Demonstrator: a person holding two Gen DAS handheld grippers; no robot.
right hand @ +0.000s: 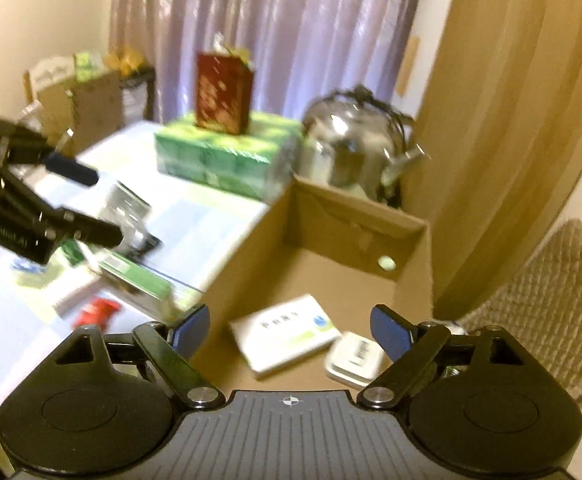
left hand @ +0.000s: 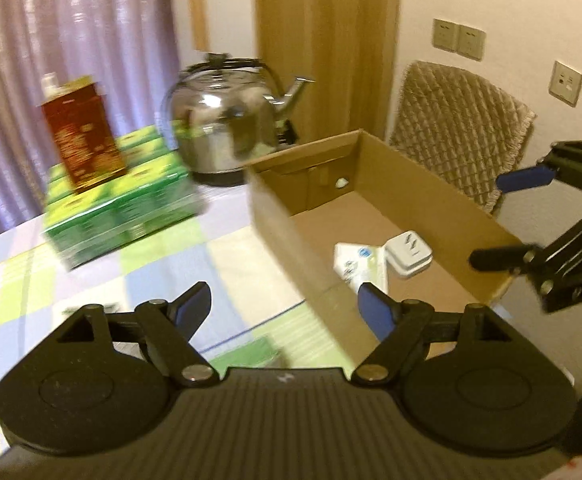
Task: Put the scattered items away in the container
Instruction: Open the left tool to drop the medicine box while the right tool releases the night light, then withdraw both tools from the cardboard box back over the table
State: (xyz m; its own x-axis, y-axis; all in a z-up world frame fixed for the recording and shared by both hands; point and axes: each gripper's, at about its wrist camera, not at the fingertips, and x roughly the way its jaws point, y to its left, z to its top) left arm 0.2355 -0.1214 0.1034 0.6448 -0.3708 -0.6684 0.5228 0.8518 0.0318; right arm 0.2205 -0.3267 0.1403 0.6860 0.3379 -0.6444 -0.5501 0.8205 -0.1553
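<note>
An open cardboard box (left hand: 275, 216) (right hand: 351, 220) stands on the table. Inside it lie a flat white packet (left hand: 357, 264) (right hand: 287, 332), a small white case (left hand: 407, 254) (right hand: 355, 356) and a tiny pale ball (left hand: 342, 182) (right hand: 386, 263). Left of the box, blurred loose items lie on the tablecloth: a green-and-white box (right hand: 135, 276), a red item (right hand: 95, 312) and a silvery packet (right hand: 127, 208). My left gripper (left hand: 285, 306) (right hand: 99, 206) is open and empty over the box's near left wall. My right gripper (right hand: 291, 322) (left hand: 491, 220) is open and empty above the box's near end.
A steel kettle (left hand: 227, 128) stands behind the box. Beside it is a green carton pack (left hand: 123, 204) with a red box (left hand: 83, 140) on top. A chair with a quilted cover (left hand: 463, 128) is at the right. Curtains hang behind the table.
</note>
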